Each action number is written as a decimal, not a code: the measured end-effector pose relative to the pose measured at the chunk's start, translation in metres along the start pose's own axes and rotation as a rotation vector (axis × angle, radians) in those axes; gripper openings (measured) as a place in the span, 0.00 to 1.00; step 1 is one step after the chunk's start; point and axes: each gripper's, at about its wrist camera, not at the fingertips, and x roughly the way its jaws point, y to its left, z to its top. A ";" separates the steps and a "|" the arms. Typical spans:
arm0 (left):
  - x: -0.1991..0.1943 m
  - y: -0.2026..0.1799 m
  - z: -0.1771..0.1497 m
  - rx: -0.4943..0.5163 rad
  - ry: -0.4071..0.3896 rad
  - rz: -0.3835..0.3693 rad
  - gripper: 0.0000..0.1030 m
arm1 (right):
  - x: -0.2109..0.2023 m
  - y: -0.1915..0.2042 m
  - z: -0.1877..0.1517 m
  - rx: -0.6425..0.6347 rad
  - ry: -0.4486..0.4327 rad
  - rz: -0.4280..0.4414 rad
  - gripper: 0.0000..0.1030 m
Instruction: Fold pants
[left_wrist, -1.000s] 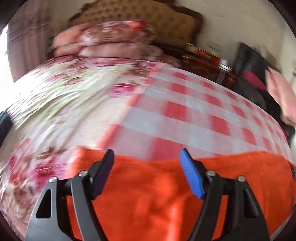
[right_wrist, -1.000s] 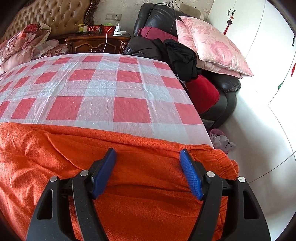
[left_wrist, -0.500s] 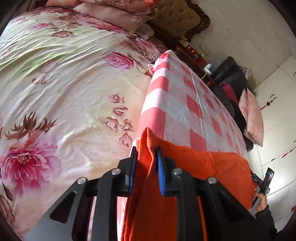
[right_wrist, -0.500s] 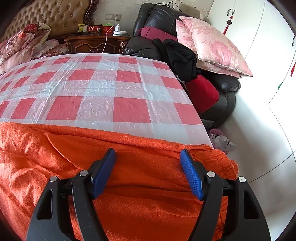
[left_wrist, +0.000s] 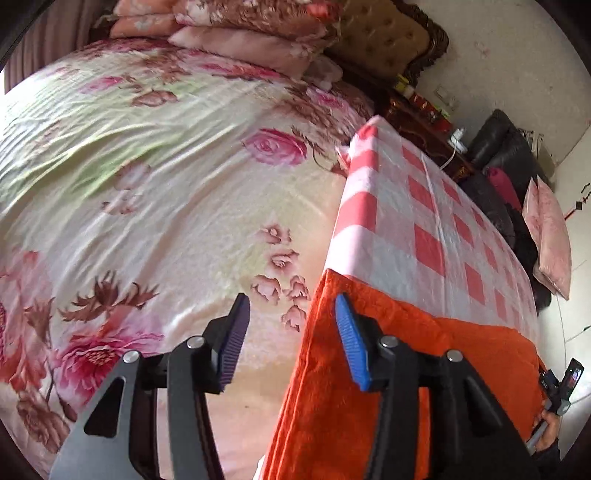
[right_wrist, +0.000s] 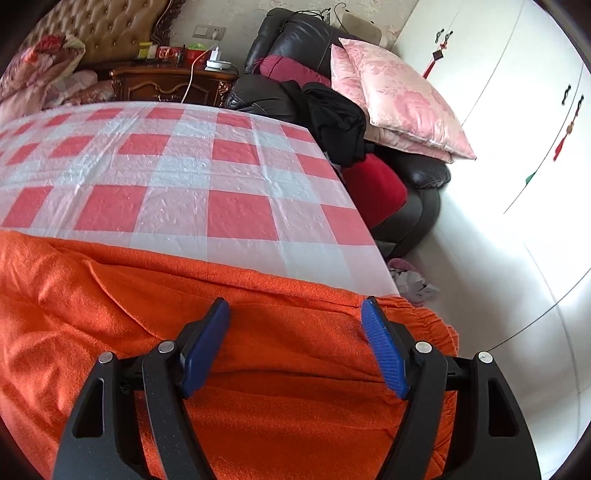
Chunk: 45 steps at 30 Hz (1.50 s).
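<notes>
The orange pants (right_wrist: 258, 369) lie spread across the near end of the red-and-white checked cloth (right_wrist: 184, 177). In the left wrist view the pants (left_wrist: 332, 406) show their left edge. My left gripper (left_wrist: 291, 317) is open, its jaws straddling that edge, with the cloth's edge between the fingers but not pinched. My right gripper (right_wrist: 295, 325) is open and hovers just over the pants near the elastic waistband (right_wrist: 424, 325) at the right end. Neither gripper holds anything.
The floral bedspread (left_wrist: 147, 184) lies left of the checked cloth, with pillows (left_wrist: 240, 29) at the headboard. A wooden nightstand (right_wrist: 166, 81), a dark sofa with pink cushions (right_wrist: 399, 96) and white wardrobe doors (right_wrist: 517, 110) stand to the right, beyond the bed's edge.
My left gripper swung to the pants' left edge, shut on it half a second ago, and has now opened and let it go. The right gripper has barely moved.
</notes>
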 end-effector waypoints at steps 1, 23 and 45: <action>-0.015 -0.004 -0.005 -0.001 -0.037 0.019 0.46 | -0.004 -0.005 0.000 0.024 -0.013 0.017 0.69; -0.077 0.011 -0.111 -0.225 0.001 -0.008 0.33 | -0.077 -0.005 -0.075 0.071 0.033 0.134 0.79; -0.078 0.023 -0.115 -0.244 0.042 0.033 0.07 | -0.082 -0.014 -0.087 0.081 0.073 0.131 0.79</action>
